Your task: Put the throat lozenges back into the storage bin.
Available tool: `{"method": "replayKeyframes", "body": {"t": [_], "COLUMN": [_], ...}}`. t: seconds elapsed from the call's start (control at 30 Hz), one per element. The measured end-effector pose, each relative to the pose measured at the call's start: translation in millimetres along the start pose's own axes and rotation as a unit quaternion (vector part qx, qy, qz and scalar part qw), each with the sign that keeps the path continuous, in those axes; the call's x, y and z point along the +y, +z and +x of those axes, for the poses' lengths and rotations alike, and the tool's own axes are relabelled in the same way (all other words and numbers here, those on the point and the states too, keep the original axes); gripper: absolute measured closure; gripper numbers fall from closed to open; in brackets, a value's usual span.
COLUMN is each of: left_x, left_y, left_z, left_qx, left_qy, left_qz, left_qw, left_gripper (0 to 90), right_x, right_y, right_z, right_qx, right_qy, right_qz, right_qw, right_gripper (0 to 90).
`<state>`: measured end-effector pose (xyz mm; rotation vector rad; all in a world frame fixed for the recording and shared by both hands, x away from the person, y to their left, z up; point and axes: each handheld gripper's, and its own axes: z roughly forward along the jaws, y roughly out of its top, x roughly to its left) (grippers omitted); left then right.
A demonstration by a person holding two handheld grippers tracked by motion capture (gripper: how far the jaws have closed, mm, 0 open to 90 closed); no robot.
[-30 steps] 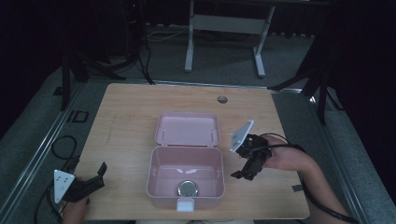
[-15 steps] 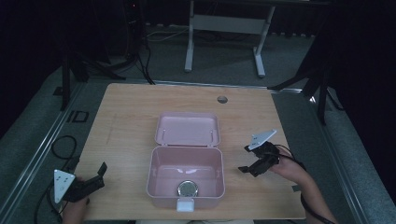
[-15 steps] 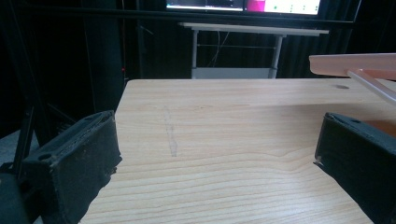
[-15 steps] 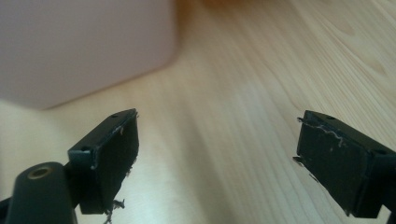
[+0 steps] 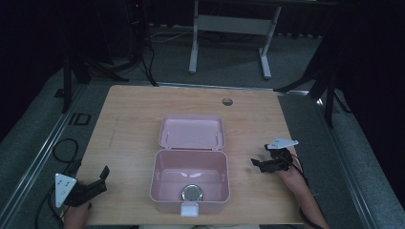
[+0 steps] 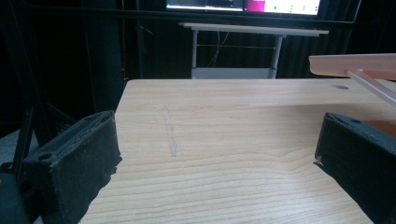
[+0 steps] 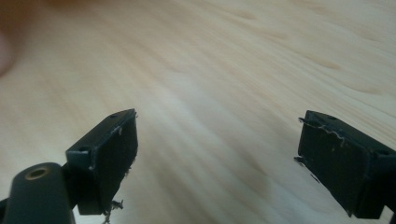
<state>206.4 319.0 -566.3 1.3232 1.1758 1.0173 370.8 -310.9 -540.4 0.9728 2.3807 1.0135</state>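
Note:
A pink box stands open in the middle of the wooden table, its lid leaning back. A round silver thing lies inside near the front wall. My right gripper hovers over the table to the right of the box, open and holding nothing; its jaws stand wide apart over bare wood. My left gripper rests at the table's front left corner, open and holding nothing. In the left gripper view, the jaws frame bare wood, with the pink lid's edge at upper right.
A round cable hole sits near the table's far edge. A white-legged stand is on the floor behind the table. Dark stands and cables flank the table on both sides.
My right gripper has drawn back from the box's right wall toward the table's right front and turned down toward the wood. The left gripper has stayed put.

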Motion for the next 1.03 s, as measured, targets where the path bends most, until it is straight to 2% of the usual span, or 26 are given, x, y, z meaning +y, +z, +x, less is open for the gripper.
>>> {"method": "replayKeyframes", "body": {"t": [0.13, 0.23, 0.37, 0.4, 0.43, 0.5, 0.53, 0.63, 0.7, 0.77, 0.87, 0.93, 0.97, 1.03], "left_x": [0.0, 0.0, 0.0, 0.0, 0.0, 0.0, 0.0, 0.0, 0.0, 0.0, 0.0, 0.0, 0.0, 0.0], "left_y": [0.0, -0.1, 0.0, 0.0, 0.0, -0.1, -0.1, 0.0, 0.0, 0.0, -0.1, -0.1, -0.1, -0.1], "left_z": [0.1, 0.0, 0.1, 0.1, 0.1, 0.2, 0.3, 0.4, 0.5, 0.5, 0.7, 0.6, 0.6, 0.7], "left_qx": [0.0, 0.0, 0.0, -0.001, -0.001, -0.001, -0.001, -0.002, -0.002, -0.002, -0.002, -0.001, -0.001, -0.001], "left_qy": [-0.001, 0.0, -0.001, -0.001, -0.001, -0.001, -0.001, -0.001, -0.001, -0.001, -0.002, -0.002, -0.002, -0.002], "left_qz": [0.0, 0.0, 0.0, 0.0, 0.0, 0.0, 0.0, 0.0, 0.0, 0.0, 0.0, 0.0, 0.0, 0.0], "left_qw": [1.0, 1.0, 1.0, 1.0, 1.0, 1.0, 1.0, 1.0, 1.0, 1.0, 1.0, 1.0, 1.0, 1.0], "left_gripper": [0.3, 0.3, 0.3, 0.3, 0.3, 0.3, 0.3, 0.3, 0.3, 0.3, 0.3, 0.3, 0.3, 0.3], "right_x": [-7.7, -13.9, -19.6, -20.4, -22.0, -24.9, -25.8, -28.3, -29.6, -32.1, -34.6, -34.9, -34.8, -34.4], "right_y": [-0.8, -1.1, -1.2, -1.6, -2.8, -3.7, -4.3, -7.1, -10.2, -12.1, -13.1, -13.5, -13.4, -12.8], "right_z": [-6.9, -12.3, -15.5, -15.4, -15.7, -17.2, -18.4, -22.2, -25.6, -29.8, -35.4, -36.5, -36.2, -36.0], "right_qx": [-0.057, -0.082, -0.1, -0.113, -0.141, -0.168, -0.174, -0.205, -0.229, -0.241, -0.241, -0.236, -0.241, -0.231], "right_qy": [0.03, 0.056, 0.069, 0.072, 0.079, 0.094, 0.103, 0.127, 0.145, 0.167, 0.191, 0.194, 0.193, 0.19], "right_qz": [-0.015, -0.024, -0.028, -0.03, -0.039, -0.049, -0.048, -0.047, -0.049, -0.048, -0.044, -0.046, -0.045, -0.043], "right_qw": [0.9978, 0.9948, 0.9923, 0.9906, 0.9861, 0.98, 0.9782, 0.9694, 0.9612, 0.9549, 0.9505, 0.9511, 0.95, 0.9532], "right_gripper": [11.9, 11.9, 11.9, 11.9, 11.9, 11.9, 11.9, 11.9, 11.9, 12.0, 12.0, 12.0, 12.0, 12.0]}}
